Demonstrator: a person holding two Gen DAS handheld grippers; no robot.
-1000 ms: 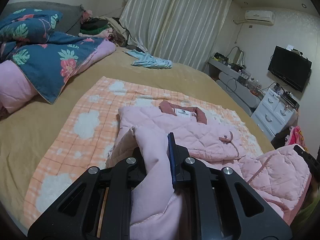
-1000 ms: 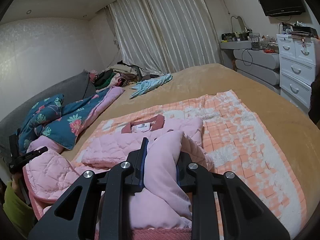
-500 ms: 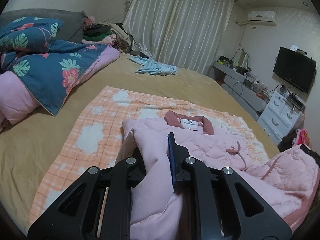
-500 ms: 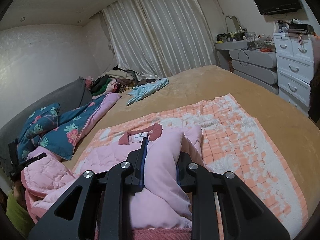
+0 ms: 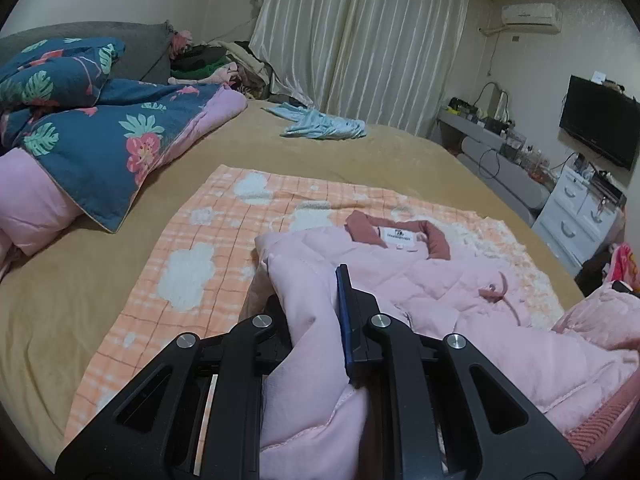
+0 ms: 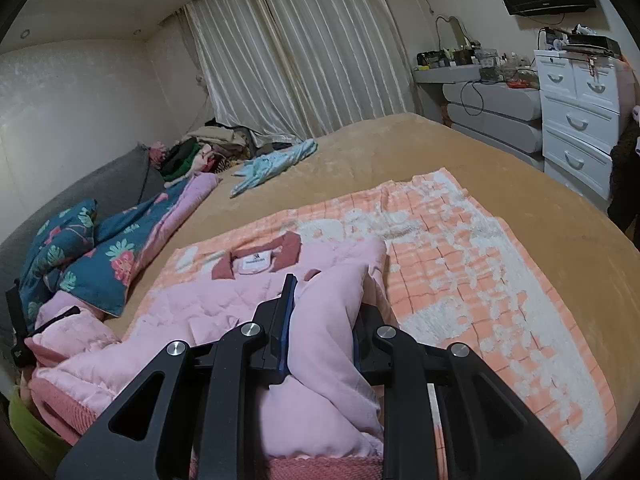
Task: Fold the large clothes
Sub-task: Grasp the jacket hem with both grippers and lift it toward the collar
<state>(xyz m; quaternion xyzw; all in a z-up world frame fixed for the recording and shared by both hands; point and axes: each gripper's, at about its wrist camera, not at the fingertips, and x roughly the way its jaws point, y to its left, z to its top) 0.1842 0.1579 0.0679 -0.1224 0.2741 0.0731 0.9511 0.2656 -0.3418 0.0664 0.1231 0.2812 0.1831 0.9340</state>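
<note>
Pink and puffy, one jacket (image 5: 432, 280) lies on one orange checked blanket (image 5: 208, 248) on the tan bed (image 5: 80, 300), its dark pink collar (image 5: 400, 232) toward twelve o'clock. At ten o'clock sits one blue flowered quilt (image 5: 100, 136), at twelve one small blue cloth (image 5: 324, 126). White curtains (image 5: 360, 40) hang behind. The left claw (image 5: 308, 308) is clenched on a jacket fold. The right claw (image 6: 324, 312) pinches another fold.

a tan bed (image 5: 360, 156) carries an orange checked blanket (image 5: 192, 264), a blue floral quilt (image 5: 100, 140) and a light blue garment (image 5: 320, 126). pale curtains (image 5: 360, 32) hang behind; a white drawer chest (image 6: 580, 120) stands beside a black tv (image 5: 600, 124).
</note>
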